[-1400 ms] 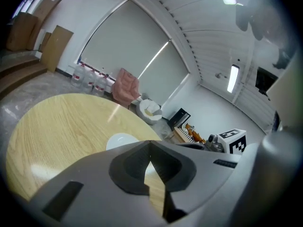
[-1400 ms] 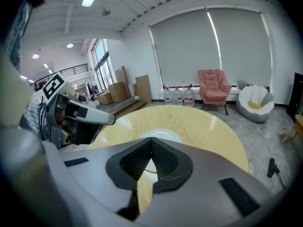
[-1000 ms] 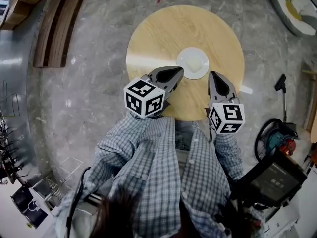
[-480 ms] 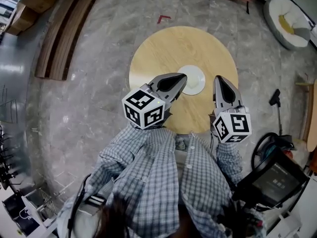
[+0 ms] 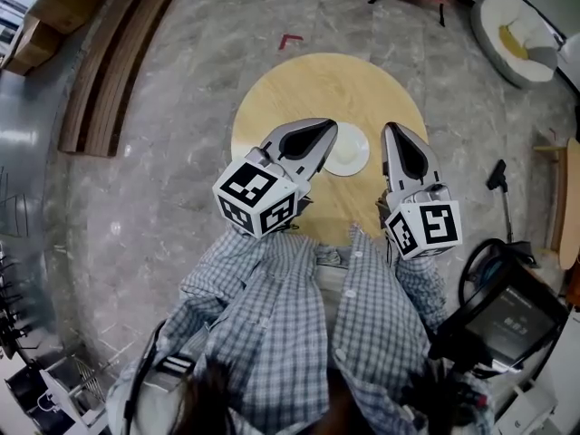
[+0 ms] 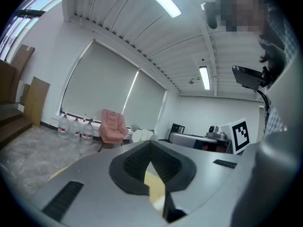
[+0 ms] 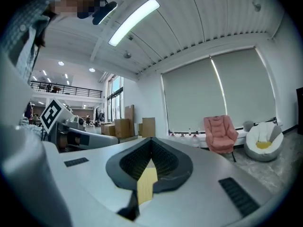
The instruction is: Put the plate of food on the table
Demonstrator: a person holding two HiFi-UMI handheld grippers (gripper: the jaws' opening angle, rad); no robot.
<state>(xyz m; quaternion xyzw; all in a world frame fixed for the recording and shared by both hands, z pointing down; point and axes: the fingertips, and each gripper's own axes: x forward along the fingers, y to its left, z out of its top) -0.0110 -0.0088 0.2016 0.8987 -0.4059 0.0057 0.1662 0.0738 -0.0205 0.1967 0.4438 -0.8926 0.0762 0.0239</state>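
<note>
Head view, clock directions from the table's middle:
- Round wooden table [image 5: 308, 84]: 1.
- White plate [image 5: 350, 152]: 1, at 5 o'clock on the top.
- Grippers: 2, the left gripper [image 5: 332, 126] and the right gripper [image 5: 391, 128].
- Marker cubes: 2 [image 5: 256, 198] [image 5: 423, 227], one on each gripper.
- Red floor mark [image 5: 290, 40]: 1, at 11 o'clock.
- White lounger [image 5: 512, 27]: 1, at 2 o'clock.

Gripper views:
- Water jugs [image 6: 74, 128]: 3, in a row.
- Pink armchair [image 7: 219, 132]: 1.
</note>
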